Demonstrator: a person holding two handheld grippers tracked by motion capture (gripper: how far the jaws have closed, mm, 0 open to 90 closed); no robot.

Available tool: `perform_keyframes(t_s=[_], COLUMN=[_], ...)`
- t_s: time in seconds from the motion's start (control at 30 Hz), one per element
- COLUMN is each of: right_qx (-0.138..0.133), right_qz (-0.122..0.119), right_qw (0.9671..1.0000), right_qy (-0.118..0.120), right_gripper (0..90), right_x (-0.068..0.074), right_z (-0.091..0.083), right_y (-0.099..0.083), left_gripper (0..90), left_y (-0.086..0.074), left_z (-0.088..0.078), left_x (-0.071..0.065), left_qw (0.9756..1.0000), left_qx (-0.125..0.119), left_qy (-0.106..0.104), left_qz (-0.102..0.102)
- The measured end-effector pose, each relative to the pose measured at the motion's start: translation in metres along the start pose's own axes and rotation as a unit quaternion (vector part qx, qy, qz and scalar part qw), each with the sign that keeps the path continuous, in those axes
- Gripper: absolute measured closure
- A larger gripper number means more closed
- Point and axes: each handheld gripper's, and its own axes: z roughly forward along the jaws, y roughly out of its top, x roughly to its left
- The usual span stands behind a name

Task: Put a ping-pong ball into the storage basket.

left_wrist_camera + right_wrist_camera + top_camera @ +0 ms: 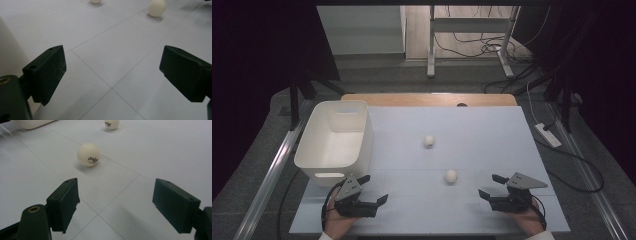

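Two balls to deal with here, nothing picked up yet, so here's how I'd run it.

worktop [492,130]: white, flat, so anything nudged will roll. I'd come in slow.
bin [334,142]: white tub at the left edge, empty as far as I can see; likely the drop spot.
right gripper [493,186]: jaws wide apart, empty, aimed at the near ball. I'd use this one.
left gripper [374,189]: jaws spread, empty, just beside the bin.
near ball [451,175]: between both grippers, ahead of them. I'd straddle it and close gently on its middle.
far ball [429,140]: mid-worktop, well apart. That's for later.
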Motion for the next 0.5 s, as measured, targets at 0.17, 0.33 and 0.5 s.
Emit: perform_keyframes(t_s=[0.17, 0.33, 0.5], right_qx=[0.001, 0.002, 0.004], right_qz=[-0.001, 0.000, -0.001], right_qw=[1.0000, 1.0000, 1.0000], right_qy=[0.000, -0.001, -0.002], right_gripper=[21.2, 21.3, 21.3], right_x=[0.0003, 0.0000, 0.0000], right_z=[0.0007, 0.0009, 0.0009], right_y=[0.0000, 0.0000, 0.0000], left_gripper=[8.0, 8.1, 8.1], left_y=[-0.0004, 0.0006, 0.0011], left_z=[-0.0009, -0.0017, -0.0014], left_x=[0.0001, 0.0005, 0.0003], left_qw=[1.0000, 1.0000, 1.0000], left_qx=[-0.001, -0.005, -0.006], left_qy=[0.002, 0.002, 0.001], left_qz=[0.000, 0.000, -0.001])
